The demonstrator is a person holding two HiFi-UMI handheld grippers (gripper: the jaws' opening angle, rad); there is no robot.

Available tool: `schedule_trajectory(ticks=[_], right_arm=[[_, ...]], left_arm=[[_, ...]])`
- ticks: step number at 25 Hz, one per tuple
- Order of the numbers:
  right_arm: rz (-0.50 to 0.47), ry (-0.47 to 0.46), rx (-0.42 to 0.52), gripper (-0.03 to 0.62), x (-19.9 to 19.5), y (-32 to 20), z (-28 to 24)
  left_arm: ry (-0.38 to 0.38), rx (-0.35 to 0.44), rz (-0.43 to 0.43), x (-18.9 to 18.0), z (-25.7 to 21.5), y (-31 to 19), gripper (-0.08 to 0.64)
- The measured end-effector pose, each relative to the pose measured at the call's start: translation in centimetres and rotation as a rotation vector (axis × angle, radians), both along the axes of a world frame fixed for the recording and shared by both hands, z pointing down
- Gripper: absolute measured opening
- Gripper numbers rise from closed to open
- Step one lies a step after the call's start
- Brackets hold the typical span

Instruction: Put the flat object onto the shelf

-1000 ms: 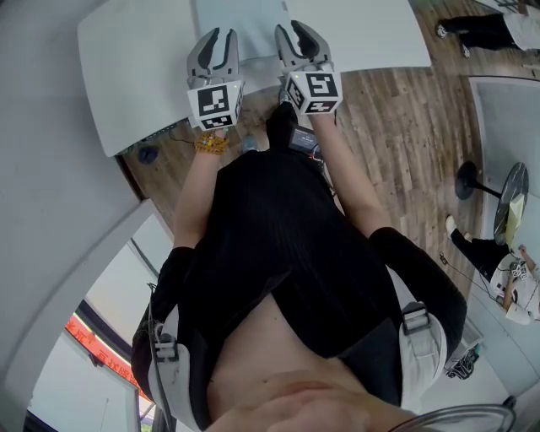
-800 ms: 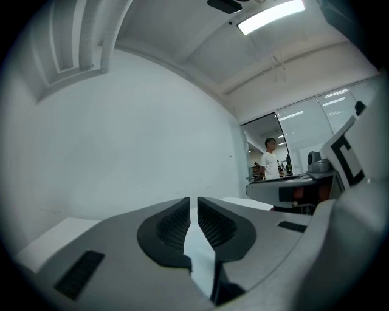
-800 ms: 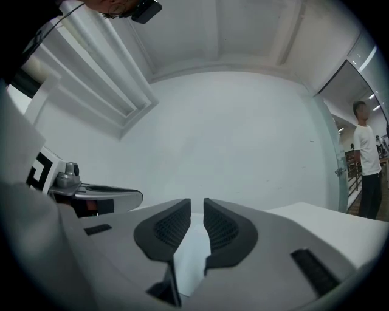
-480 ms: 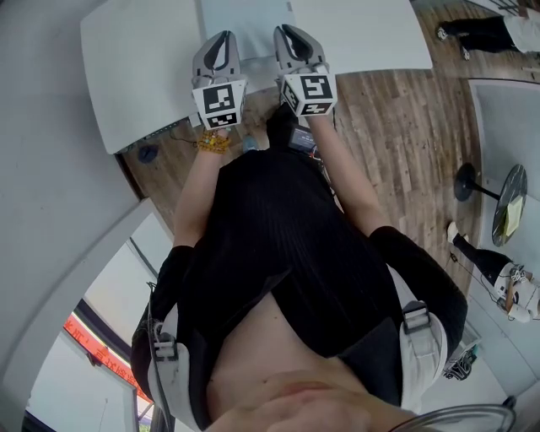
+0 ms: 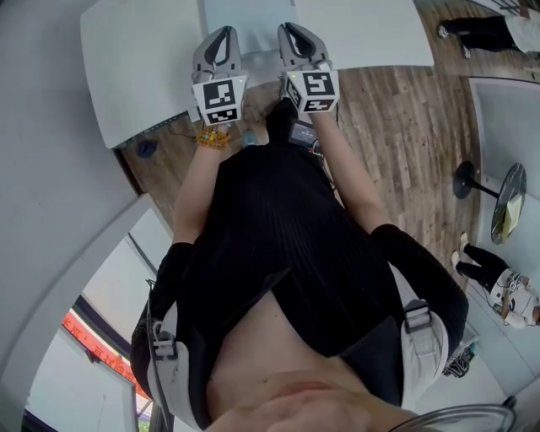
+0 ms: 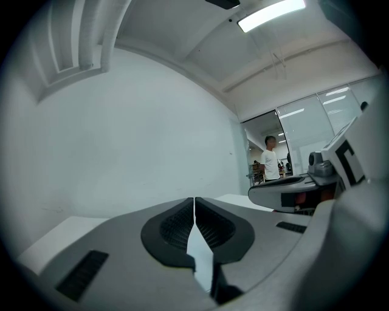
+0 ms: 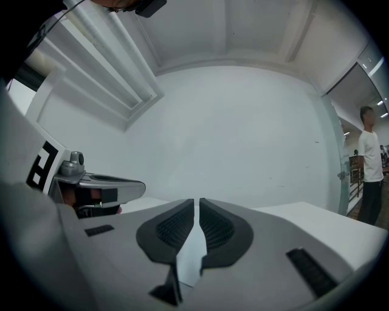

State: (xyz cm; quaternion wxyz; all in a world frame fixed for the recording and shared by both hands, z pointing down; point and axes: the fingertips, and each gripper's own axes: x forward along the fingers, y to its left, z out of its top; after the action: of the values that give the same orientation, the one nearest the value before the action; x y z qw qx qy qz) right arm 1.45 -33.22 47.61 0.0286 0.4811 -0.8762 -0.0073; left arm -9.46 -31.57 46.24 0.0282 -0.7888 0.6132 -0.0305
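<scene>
A pale bluish flat panel (image 5: 246, 18) lies on the white table (image 5: 135, 67) at the top of the head view. My left gripper (image 5: 222, 34) and right gripper (image 5: 291, 29) are held side by side, their tips reaching over the panel's near edge. Both are shut and hold nothing. In the left gripper view the left gripper (image 6: 194, 199) has its ribbed pads (image 6: 176, 225) meeting, with only a pale surface showing through the slit below. The right gripper (image 7: 196, 200) looks the same in its own view, with the left gripper's body (image 7: 91, 185) beside it.
Wooden floor (image 5: 396, 110) runs under and to the right of the table. A small round table (image 5: 510, 202) and people stand at the far right. A plain white wall (image 6: 152, 140) rises behind the table, and a person (image 6: 269, 159) stands by glass partitions.
Both grippers' jaws have gone from open to shut, with nothing between them. The two grippers have shifted slightly up toward the table.
</scene>
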Motion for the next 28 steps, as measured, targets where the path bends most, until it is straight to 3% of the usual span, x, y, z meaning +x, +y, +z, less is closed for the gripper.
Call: schedule_trajectory(ticks=[5, 28], right_arm=[[0.006, 0.007, -0.009, 0.044, -0.2, 1.9, 0.3], [0.036, 0.012, -0.035, 0.041, 1.4, 1.1, 0.8]], left_arm=[[-0.002, 0.002, 0.008, -0.3, 0.1, 2.0, 0.02], [-0.016, -0.015, 0.045, 0.6, 0.6, 1.3, 0.018]])
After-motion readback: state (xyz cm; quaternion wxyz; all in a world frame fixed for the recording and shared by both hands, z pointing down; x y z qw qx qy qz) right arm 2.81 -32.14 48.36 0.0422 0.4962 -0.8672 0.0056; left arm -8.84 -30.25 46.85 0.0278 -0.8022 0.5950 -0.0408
